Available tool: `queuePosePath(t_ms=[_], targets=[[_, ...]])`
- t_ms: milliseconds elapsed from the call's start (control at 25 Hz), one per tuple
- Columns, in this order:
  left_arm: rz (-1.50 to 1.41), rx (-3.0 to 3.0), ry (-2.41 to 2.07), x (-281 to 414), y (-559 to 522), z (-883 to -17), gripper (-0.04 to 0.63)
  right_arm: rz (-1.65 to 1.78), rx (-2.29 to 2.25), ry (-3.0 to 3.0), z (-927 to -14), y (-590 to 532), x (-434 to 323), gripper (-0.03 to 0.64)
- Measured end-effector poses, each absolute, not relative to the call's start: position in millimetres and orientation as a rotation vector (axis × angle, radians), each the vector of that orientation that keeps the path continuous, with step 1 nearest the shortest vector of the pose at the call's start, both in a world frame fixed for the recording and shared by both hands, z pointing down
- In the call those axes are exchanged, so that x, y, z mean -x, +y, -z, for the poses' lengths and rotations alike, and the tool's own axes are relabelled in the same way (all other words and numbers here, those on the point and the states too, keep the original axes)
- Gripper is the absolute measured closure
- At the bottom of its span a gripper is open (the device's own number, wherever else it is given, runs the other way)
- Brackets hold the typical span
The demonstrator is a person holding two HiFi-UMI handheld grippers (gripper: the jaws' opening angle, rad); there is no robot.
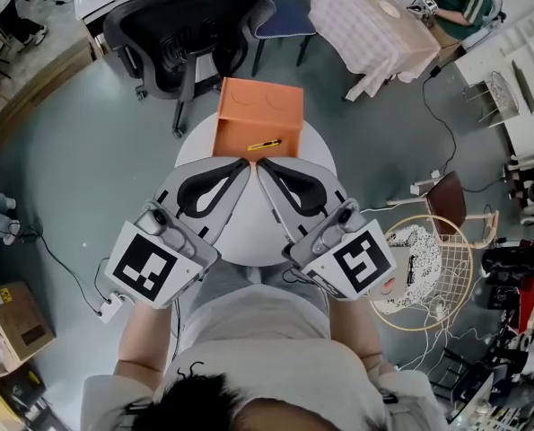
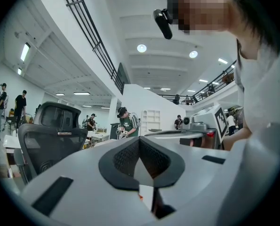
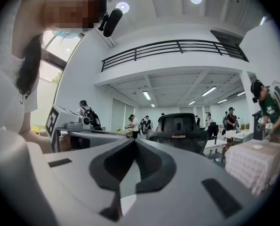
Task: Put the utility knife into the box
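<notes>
1. Your left gripper (image 1: 243, 162) is over the round white table (image 1: 195, 151), with its jaws pointing away from you toward the orange box (image 1: 259, 104).
2. Left jaws: fully together. In the left gripper view the dark pads (image 2: 123, 160) meet at their tips and hold nothing.
3. Your right gripper (image 1: 263, 165) is beside it over the same table and angled inward. The two sets of jaw tips sit just beside each other, forming a shallow V.
4. Right jaws: also fully together. In the right gripper view the pads (image 3: 151, 166) meet at the tips with nothing between them.
5. The box is open on top and stands at the far side of the table, directly ahead of both sets of jaws. Its near edge lies just beyond the tips. The head view does not show whether the tips touch that edge.
6. The yellow utility knife (image 1: 264, 144) lies flat on the floor of the box, close to its near edge.
   - It is just ahead of the jaw tips, roughly centred between the two pairs.
   - It lies at a slight slant, with its right end a little farther from you.
   - It is apart from both sets of jaws; neither gripper touches it.
7. Well beyond the jaws, past the box, a black office chair (image 1: 172, 30) stands on the grey floor.
8. A checked cloth (image 1: 374, 30) drapes another surface ahead of the right jaws and off to their right, well apart from them.
</notes>
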State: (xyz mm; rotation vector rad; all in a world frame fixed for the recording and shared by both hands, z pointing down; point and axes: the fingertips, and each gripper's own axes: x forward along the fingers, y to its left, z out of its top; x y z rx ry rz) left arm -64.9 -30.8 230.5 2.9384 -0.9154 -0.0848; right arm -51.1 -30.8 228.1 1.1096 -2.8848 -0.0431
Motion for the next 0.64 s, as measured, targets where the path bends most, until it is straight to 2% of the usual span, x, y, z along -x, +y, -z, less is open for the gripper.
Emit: queuePosePath(t_ms=[640], targets=[[0.116, -2.954, -0.864, 44.4, -41.8, -232.6, 0.586, 0.047, -1.161, -2.837, -230.2, -37.2, 29.6, 0.609]])
